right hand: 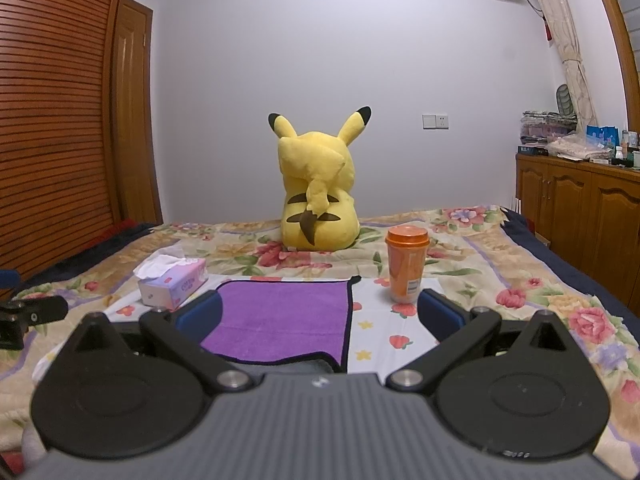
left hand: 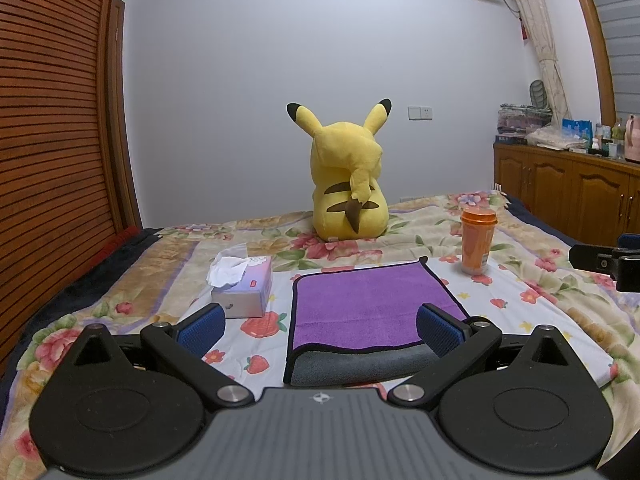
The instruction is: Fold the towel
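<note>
A purple towel (left hand: 368,308) with a black hem lies folded on the flowered bedspread; a grey underside shows along its near edge. It also shows in the right wrist view (right hand: 280,320). My left gripper (left hand: 320,326) is open and empty, its blue pads spread above the towel's near left part. My right gripper (right hand: 320,316) is open and empty above the towel's near right corner. Each gripper's edge shows in the other's view: the right one (left hand: 608,264) and the left one (right hand: 24,316).
A tissue box (left hand: 244,284) sits left of the towel. An orange cup (left hand: 476,242) stands at the towel's far right. A yellow plush toy (left hand: 348,184) sits farther back. A wooden wardrobe (left hand: 52,120) is at left, a cabinet (left hand: 568,188) at right.
</note>
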{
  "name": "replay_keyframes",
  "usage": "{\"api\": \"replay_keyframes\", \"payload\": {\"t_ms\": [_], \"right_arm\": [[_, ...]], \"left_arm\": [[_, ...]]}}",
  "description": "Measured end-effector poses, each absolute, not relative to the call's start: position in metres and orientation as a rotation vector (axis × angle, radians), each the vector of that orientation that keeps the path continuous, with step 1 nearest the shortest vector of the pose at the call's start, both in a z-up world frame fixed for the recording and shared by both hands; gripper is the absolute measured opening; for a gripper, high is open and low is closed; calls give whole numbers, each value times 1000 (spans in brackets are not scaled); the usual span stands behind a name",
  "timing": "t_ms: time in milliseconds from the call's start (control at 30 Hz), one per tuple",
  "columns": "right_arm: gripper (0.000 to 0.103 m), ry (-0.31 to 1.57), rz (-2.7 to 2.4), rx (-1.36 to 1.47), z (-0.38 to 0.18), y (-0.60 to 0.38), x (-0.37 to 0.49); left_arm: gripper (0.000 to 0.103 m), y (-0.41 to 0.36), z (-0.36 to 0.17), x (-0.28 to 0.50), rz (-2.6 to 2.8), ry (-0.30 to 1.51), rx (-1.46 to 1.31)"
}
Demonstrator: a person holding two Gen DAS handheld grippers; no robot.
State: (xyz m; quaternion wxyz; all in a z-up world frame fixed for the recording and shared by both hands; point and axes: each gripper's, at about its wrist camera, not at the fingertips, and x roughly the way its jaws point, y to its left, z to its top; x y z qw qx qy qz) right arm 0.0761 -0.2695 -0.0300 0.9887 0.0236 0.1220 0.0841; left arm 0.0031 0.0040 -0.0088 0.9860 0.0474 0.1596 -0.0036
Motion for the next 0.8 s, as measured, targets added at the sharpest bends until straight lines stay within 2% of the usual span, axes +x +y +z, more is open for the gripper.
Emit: {"api": "replay_keyframes", "payload": {"t_ms": [800], "right_arm": [[103,243,169,48,-30,-269,76]], "left_arm": [[103,3,-11,3,-6,323,100]]}}
